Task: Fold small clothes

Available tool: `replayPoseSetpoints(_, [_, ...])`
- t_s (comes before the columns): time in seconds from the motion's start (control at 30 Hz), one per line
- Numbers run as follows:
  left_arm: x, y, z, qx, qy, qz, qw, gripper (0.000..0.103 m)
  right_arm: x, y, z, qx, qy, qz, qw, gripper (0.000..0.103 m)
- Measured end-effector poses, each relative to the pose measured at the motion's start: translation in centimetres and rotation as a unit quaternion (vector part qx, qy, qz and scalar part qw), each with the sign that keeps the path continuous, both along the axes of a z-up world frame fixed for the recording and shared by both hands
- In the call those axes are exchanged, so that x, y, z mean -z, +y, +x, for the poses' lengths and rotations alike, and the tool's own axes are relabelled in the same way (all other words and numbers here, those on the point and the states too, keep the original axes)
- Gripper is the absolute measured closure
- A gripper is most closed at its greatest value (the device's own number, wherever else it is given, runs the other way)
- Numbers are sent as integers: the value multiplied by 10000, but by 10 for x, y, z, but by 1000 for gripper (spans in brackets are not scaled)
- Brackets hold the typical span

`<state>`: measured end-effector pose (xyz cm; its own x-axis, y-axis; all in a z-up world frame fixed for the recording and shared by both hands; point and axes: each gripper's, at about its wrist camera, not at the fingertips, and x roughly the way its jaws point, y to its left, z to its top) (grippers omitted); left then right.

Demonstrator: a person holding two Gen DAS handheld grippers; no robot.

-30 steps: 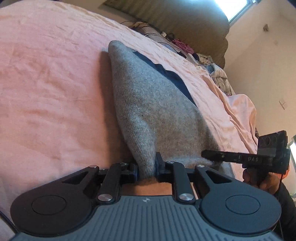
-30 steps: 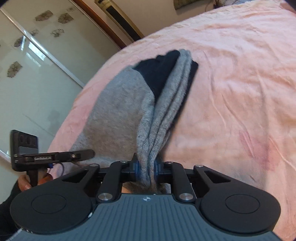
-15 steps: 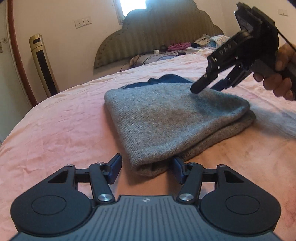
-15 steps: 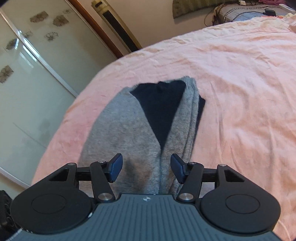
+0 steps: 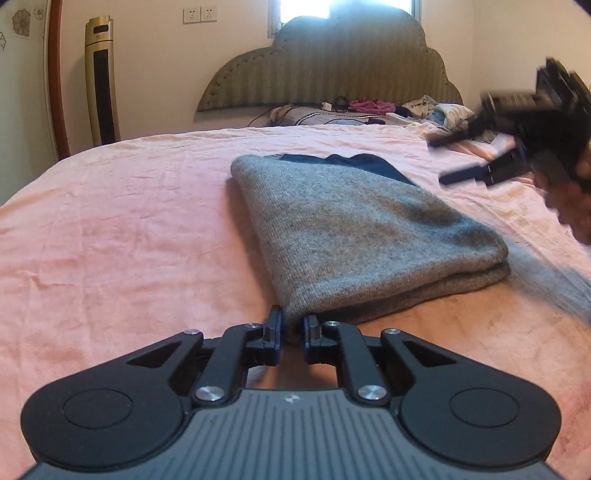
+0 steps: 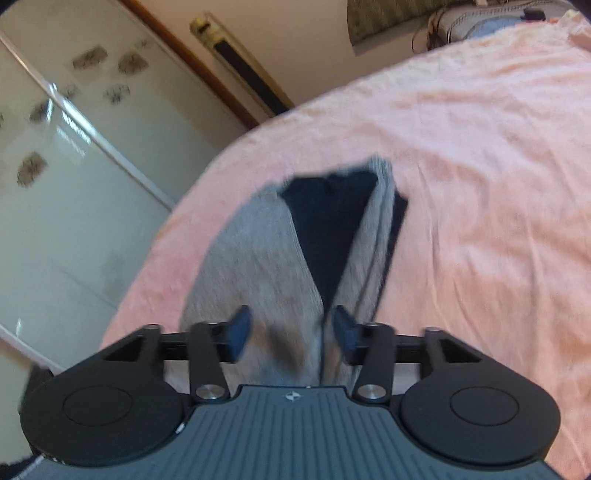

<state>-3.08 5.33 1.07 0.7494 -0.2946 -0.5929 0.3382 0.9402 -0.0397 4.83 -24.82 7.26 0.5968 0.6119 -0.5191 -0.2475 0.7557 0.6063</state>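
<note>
Pink bed: 1 folded grey garment, 2 claws.

Daylight enters through a window at the top center of the left wrist view, blown out to white glare above the headboard. The pink bedsheet is evenly and softly lit, with a faint shadow under the folded grey garment. Fisheye bending curves both frames' edges and darkens the corners. The right wrist view is motion-blurred throughout; the right gripper smears at the right edge.
</note>
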Motion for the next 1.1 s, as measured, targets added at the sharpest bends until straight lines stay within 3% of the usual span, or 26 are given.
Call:
replayPoseSetpoints(0.2, [1, -1, -4, -36, 16, -47, 10000, 86, 19, 9, 78, 304, 803, -122, 9962, 37])
replayPoseSetpoints(0.27, [2, 0, -3, -82, 47, -71, 9999, 74, 34, 16, 91, 310, 935, -332, 9946, 49])
replayPoseSetpoints(0.3, [2, 2, -1, -92, 84, -98, 9999, 57, 38, 19, 93, 345, 939, -548, 9935, 89])
replayPoseSetpoints(0.33, [2, 2, 0, -72, 125, -127, 9998, 35, 38, 18, 91, 289, 843, -590, 9943, 93])
replayPoseSetpoints(0.37, [2, 3, 1, -35, 171, -135, 9998, 27, 34, 17, 84, 245, 633, -624, 9957, 93])
replayPoseSetpoints(0.5, [2, 3, 5, 38, 208, -152, 9997, 25, 50, 3, 67, 336, 493, -619, 9963, 99])
replayPoseSetpoints(0.53, [2, 5, 5, 53, 213, -217, 9995, 25, 49, 1, 64, 398, 472, -530, 9967, 98])
replayPoseSetpoints(0.6, [-3, 17, 5, 82, 319, -580, 9978, 25, 42, -7, 54, 561, 620, -63, 9965, 77])
replayPoseSetpoints(0.63, [-5, 27, 5, 79, 463, -970, 9942, 25, 38, -12, 44, 598, 641, 197, 9960, 57])
replayPoseSetpoints(0.67, [-7, 38, 5, 71, 639, -1434, 9876, 25, 34, -16, 31, 556, 584, 429, 9958, 31])
replayPoseSetpoints(0.73, [-5, 62, 9, 9, 1029, -2428, 9646, 24, 33, -18, 6, 282, 676, 633, 9953, 18])
replayPoseSetpoints(0.77, [-1, 71, 14, -76, 1234, -2846, 9506, 24, 36, -17, -4, 118, 866, 624, 9942, 21])
replayPoseSetpoints(0.83, [10, 79, 27, -245, 1696, -3419, 9240, 23, 48, -14, -23, -88, 1201, 536, 9913, 24])
replayPoseSetpoints(0.87, [15, 80, 35, -264, 1874, -3601, 9135, 24, 51, -14, -32, -123, 1126, 642, 9915, 25])
replayPoseSetpoints(0.93, [17, 72, 50, -169, 2040, -3762, 9036, 24, 58, -12, -41, -248, 1302, 993, 9862, 25])
replayPoseSetpoints(1.0, [18, 56, 67, -60, 2214, -3678, 9031, 28, 58, -4, -44, -369, 1277, 946, 9866, 27])
replayPoseSetpoints(1.03, [18, 48, 73, -45, 2243, -3531, 9083, 49, 56, 0, -45, -408, 1264, 834, 9876, 36])
replayPoseSetpoints(1.07, [20, 39, 79, -46, 2372, -3352, 9118, 68, 56, 5, -44, -411, 1311, 679, 9882, 64])
replayPoseSetpoints(1.1, [25, 33, 85, -120, 2584, -3238, 9101, 89, 56, 9, -43, -456, 1380, 450, 9884, 80])
